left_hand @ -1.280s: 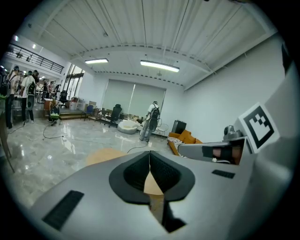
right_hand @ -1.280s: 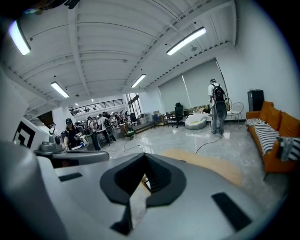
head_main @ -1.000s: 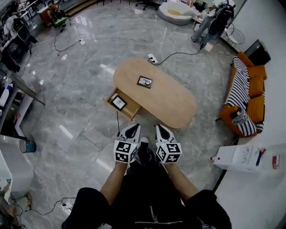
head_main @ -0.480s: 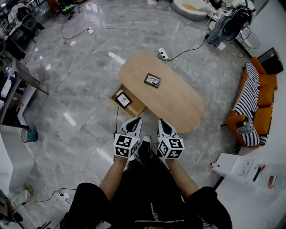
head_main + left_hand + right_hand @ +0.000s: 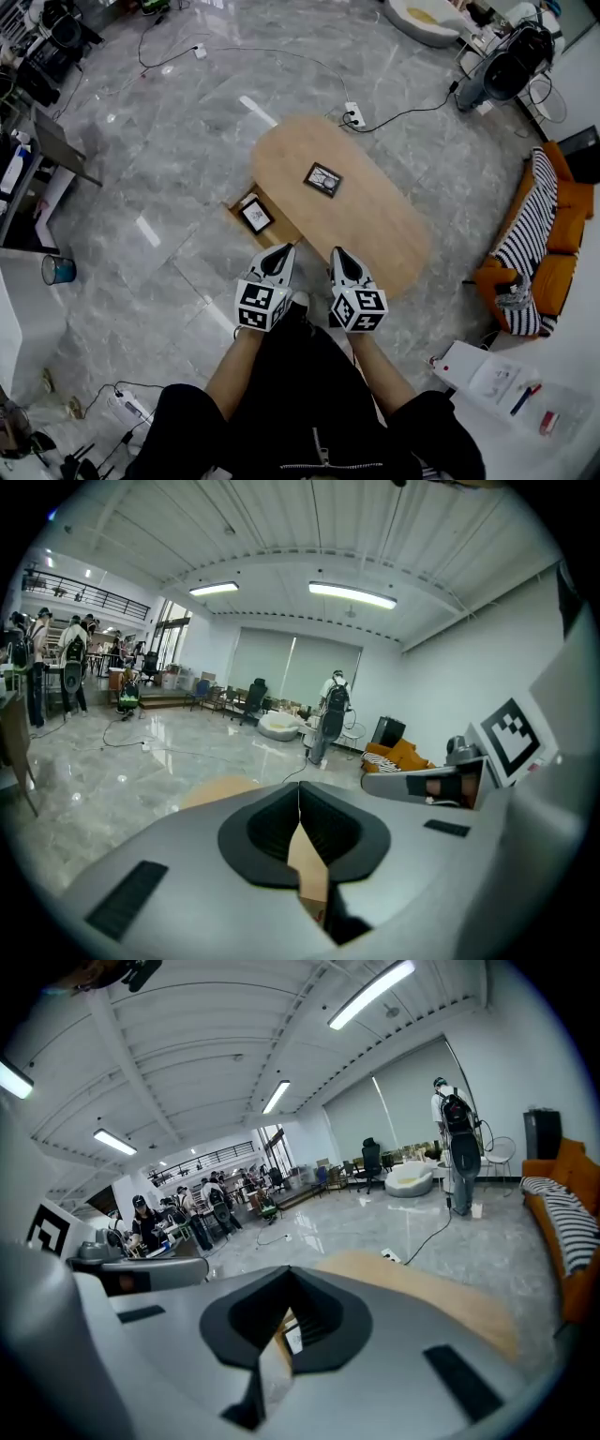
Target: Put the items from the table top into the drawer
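Framed picture (image 5: pixel 323 179), the one item left on the oval wooden table (image 5: pixel 375 225), lies flat near the table's middle, dark-edged with a pale centre. To its left a drawer (image 5: pixel 274 228) stands pulled out from the table's side, and a second small framed picture (image 5: pixel 255 216) already lies inside it. Over the last second the person has walked closer, so both grippers now sit nearer the table's near end, while the frame and the drawer have not moved. The left gripper (image 5: pixel 278 258) is clenched with nothing between its jaws, and its own view shows the two dark pads meeting edge to edge. The right gripper (image 5: pixel 340 259) is likewise closed and empty. Both point forward side by side, with the person's shoe (image 5: pixel 298 300) between them. The approach suggests the task is about half done: one frame is stored, one remains, and it is not yet within reach. The drawer sits between the left gripper and the frame, so a reach over it needs care. A cable (image 5: pixel 403 114) and a power strip (image 5: pixel 353 114) lie on the marble floor beyond the table. An orange sofa (image 5: pixel 553 244) stands well to the right.
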The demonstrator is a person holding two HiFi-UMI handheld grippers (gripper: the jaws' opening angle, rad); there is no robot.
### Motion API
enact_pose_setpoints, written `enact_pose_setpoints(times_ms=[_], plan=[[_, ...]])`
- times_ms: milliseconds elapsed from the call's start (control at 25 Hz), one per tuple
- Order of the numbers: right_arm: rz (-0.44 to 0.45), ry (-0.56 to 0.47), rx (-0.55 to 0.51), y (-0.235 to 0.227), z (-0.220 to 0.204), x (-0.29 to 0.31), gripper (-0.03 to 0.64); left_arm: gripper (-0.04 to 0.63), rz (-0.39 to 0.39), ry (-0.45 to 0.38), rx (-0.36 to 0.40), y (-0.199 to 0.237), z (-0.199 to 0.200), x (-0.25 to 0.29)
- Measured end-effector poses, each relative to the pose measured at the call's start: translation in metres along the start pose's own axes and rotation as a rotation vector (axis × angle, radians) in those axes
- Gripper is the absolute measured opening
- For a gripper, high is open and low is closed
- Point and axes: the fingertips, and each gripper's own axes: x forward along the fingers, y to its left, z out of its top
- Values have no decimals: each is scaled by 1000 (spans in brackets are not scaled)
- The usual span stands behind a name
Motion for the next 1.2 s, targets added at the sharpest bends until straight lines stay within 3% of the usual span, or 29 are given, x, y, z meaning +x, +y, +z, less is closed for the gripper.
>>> enact_pose_setpoints(times_ms=[280, 760, 1200], plan=[[-4, 38, 28, -21, 7, 35, 8, 14, 17, 27, -14, 23, 11, 33], [-78, 102, 21, -22, 0, 96, 8, 14, 20, -23, -8, 84, 19, 73], [-165, 149, 53, -30, -11, 153, 8, 14, -25, 50, -17, 136, 2, 124]])
